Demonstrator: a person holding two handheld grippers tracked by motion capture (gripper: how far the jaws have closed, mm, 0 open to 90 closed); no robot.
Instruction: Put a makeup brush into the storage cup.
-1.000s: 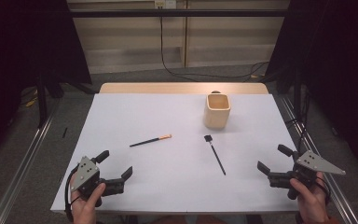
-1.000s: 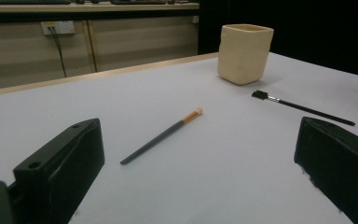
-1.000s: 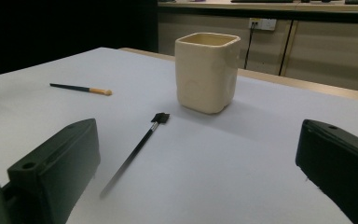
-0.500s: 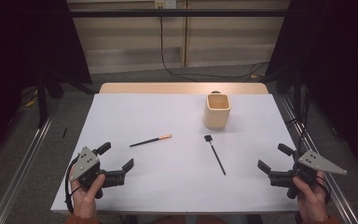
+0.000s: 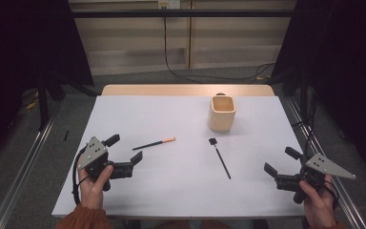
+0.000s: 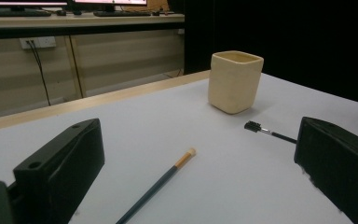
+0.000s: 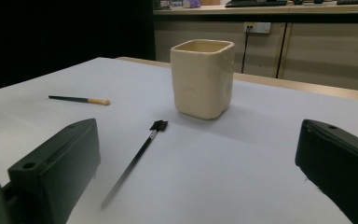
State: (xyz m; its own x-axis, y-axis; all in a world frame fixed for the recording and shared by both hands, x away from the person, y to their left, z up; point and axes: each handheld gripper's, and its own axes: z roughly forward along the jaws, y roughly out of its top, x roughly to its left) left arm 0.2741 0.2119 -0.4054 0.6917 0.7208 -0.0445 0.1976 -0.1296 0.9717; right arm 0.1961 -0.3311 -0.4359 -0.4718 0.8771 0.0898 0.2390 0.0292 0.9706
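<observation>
A cream square cup (image 5: 222,112) (image 6: 235,80) (image 7: 202,77) stands upright on the white sheet (image 5: 171,191) toward the back right. A dark brush with an orange tip (image 5: 153,143) (image 6: 161,182) (image 7: 79,99) lies left of centre. A thin black brush with a small square head (image 5: 219,157) (image 6: 268,132) (image 7: 137,158) lies right of centre. My left gripper (image 5: 125,151) (image 6: 200,186) is open just left of the orange-tipped brush, whose handle end lies between the jaws. My right gripper (image 5: 281,161) (image 7: 200,182) is open at the front right, apart from the black brush.
A wooden table edge (image 5: 186,89) shows beyond the white sheet. Cables (image 5: 181,74) run on the floor behind, and metal rails (image 5: 24,167) flank both sides. Dark curtains stand left and right.
My left gripper has moved forward and to the right, closing in on the handle end of the orange-tipped brush. The right gripper has stayed put.
</observation>
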